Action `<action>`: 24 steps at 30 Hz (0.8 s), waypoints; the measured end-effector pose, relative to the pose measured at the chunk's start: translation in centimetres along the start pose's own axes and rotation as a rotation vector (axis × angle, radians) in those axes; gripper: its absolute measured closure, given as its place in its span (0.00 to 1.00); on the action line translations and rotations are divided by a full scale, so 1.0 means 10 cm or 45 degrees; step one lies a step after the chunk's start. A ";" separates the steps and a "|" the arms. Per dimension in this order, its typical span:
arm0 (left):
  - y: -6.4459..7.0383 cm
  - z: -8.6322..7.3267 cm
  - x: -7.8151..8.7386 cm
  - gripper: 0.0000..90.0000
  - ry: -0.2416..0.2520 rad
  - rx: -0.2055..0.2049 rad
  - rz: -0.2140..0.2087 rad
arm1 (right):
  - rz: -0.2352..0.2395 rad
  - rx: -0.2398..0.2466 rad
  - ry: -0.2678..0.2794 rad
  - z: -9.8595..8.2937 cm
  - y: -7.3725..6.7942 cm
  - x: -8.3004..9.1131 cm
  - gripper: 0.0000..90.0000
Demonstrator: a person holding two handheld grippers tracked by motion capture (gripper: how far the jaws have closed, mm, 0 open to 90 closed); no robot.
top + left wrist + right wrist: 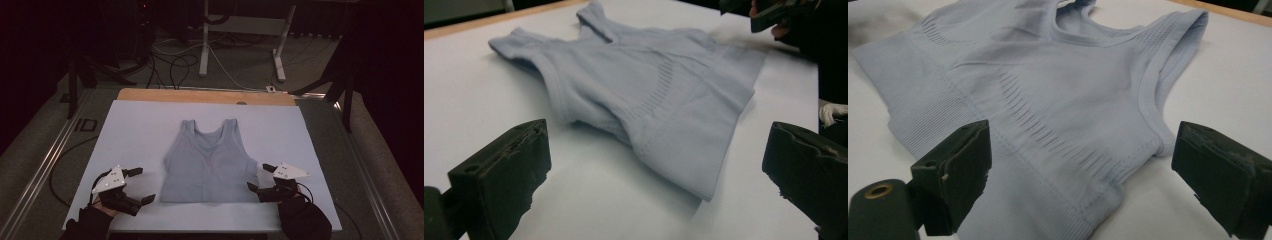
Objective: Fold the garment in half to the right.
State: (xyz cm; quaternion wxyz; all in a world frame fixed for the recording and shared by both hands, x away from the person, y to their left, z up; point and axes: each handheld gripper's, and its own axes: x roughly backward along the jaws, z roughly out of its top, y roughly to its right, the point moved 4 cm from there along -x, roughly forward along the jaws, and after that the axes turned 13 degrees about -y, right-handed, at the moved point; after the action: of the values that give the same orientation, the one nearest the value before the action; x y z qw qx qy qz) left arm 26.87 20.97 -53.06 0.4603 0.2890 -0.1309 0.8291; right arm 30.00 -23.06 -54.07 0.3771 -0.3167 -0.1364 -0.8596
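A pale blue sleeveless top (210, 162) lies flat on the white table cover (140, 130), straps toward the far side. My left gripper (144, 185) rests open just off the top's near left hem corner, not touching it. In the left gripper view the top (644, 95) spreads ahead of the gripper (654, 160), jaws wide apart. My right gripper (260, 177) stands open at the near right hem corner. In the right gripper view the top (1048, 85) lies close under the gripper (1080, 172), with its ribbed hem between the jaws.
The table's wooden far edge (205, 96) shows beyond the white cover. Metal rails (45, 165) run along both sides. On the floor behind stand desk legs (204, 45) and loose cables (175, 65). Bare white cover lies left, right and beyond the top.
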 end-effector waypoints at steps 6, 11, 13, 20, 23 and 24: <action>0.08 0.11 0.00 0.00 -0.023 -0.038 -0.005 | -0.001 0.026 -0.007 0.09 -0.03 -0.01 0.10; 0.13 0.20 0.04 0.00 -0.057 -0.084 -0.002 | -0.029 0.005 -0.014 0.18 -0.05 0.01 0.10; 0.14 0.26 0.09 0.00 -0.046 -0.077 -0.016 | -0.033 0.041 -0.030 0.25 -0.06 0.02 0.10; 0.15 0.39 0.17 0.00 -0.036 -0.075 -0.049 | -0.023 0.084 -0.003 0.49 -0.07 0.04 0.10; 0.15 0.42 0.17 0.00 -0.033 -0.069 -0.065 | -0.023 0.085 0.001 0.55 -0.05 0.03 0.10; 0.17 0.46 0.18 0.00 -0.042 -0.090 -0.064 | -0.018 0.087 0.001 0.59 -0.05 0.02 0.10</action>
State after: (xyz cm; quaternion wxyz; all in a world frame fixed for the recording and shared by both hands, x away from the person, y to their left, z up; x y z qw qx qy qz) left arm 26.39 19.06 -48.25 0.4886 0.2894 -0.1604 0.8073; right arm 32.13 -20.03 -49.42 0.3817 -0.3022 -0.1676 -0.8572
